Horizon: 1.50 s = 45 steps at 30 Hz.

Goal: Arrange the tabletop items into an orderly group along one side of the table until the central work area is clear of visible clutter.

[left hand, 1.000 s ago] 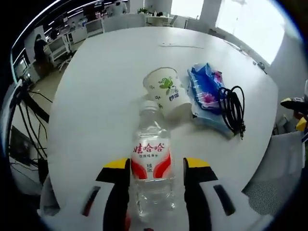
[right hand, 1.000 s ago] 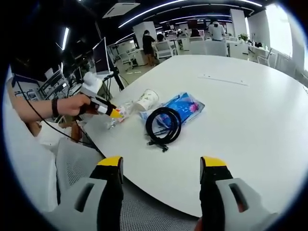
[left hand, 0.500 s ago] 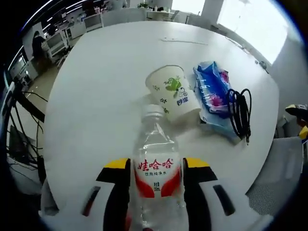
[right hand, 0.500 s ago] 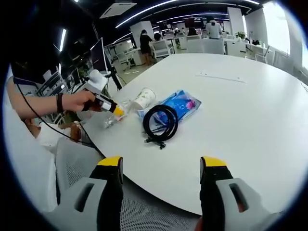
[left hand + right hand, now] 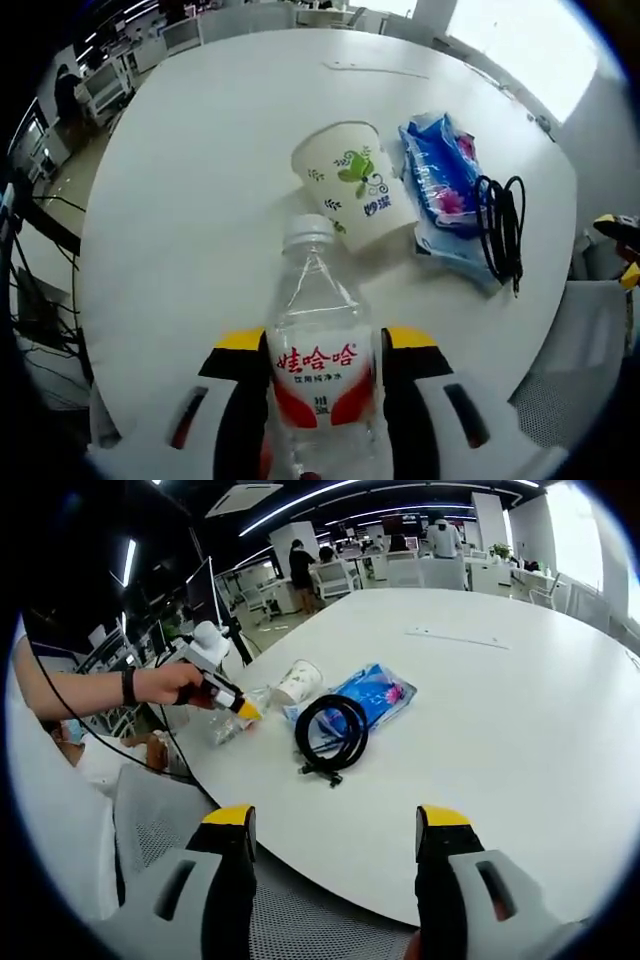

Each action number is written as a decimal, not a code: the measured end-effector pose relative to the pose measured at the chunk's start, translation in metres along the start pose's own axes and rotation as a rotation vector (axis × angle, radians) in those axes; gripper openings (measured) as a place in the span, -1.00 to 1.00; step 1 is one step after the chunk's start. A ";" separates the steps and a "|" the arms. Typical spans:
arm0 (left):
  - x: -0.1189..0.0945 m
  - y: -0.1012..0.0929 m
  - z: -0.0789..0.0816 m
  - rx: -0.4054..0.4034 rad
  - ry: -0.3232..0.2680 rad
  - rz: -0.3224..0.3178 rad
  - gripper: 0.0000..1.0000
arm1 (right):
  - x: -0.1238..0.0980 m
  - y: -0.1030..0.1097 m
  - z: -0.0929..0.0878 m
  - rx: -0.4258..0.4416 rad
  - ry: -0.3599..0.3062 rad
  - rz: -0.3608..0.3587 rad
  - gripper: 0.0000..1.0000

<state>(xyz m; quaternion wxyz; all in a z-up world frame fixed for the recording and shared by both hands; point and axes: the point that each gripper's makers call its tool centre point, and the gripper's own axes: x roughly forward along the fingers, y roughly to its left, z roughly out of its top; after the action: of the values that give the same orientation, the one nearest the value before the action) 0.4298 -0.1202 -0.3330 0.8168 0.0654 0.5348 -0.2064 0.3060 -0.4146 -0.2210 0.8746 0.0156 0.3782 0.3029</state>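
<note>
A clear water bottle [image 5: 316, 300] with a red and white label and a white cap stands between my left gripper's [image 5: 323, 345] yellow-tipped jaws, which are shut on it. Its cap points at a white paper cup [image 5: 355, 185] lying on its side. A blue plastic packet [image 5: 440, 185] and a coiled black cable [image 5: 500, 225] lie right of the cup. In the right gripper view a hand holds the left gripper [image 5: 225, 700] with the bottle [image 5: 228, 726] at the table's left edge, beside the cup [image 5: 300, 683], packet [image 5: 378, 694] and cable [image 5: 330, 735]. My right gripper [image 5: 335, 825] is open, off the table's near edge.
The round white table [image 5: 200, 180] stretches wide beyond the items, with a thin strip [image 5: 450, 637] lying far out on it. A grey mesh chair [image 5: 170, 820] stands below the table's edge. Desks, monitors and people fill the office behind.
The left gripper has carried the bottle a little forward, so its cap now sits closer to the cup. The right gripper has stayed in place.
</note>
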 end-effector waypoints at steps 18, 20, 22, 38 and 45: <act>-0.010 0.006 -0.004 -0.034 -0.042 0.018 -0.23 | 0.002 0.001 0.000 0.000 -0.004 0.006 0.26; -0.014 0.007 -0.004 -0.033 -0.051 0.022 -0.23 | 0.002 0.001 -0.001 0.002 -0.004 0.005 0.26; -0.016 0.007 -0.004 -0.034 -0.059 0.022 -0.24 | 0.002 0.002 -0.001 0.003 -0.005 0.006 0.25; -0.043 0.008 0.002 -0.066 -0.144 0.045 -0.26 | 0.005 0.004 0.006 -0.011 -0.019 0.019 0.25; -0.054 0.011 0.008 -0.067 -0.172 0.057 -0.26 | 0.007 0.006 0.011 -0.019 -0.029 0.027 0.25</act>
<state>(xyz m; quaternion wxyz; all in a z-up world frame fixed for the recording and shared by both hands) 0.4223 -0.0981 -0.2820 0.8670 0.0354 0.4672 -0.1697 0.3142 -0.4039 -0.2166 0.8758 0.0169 0.3626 0.3180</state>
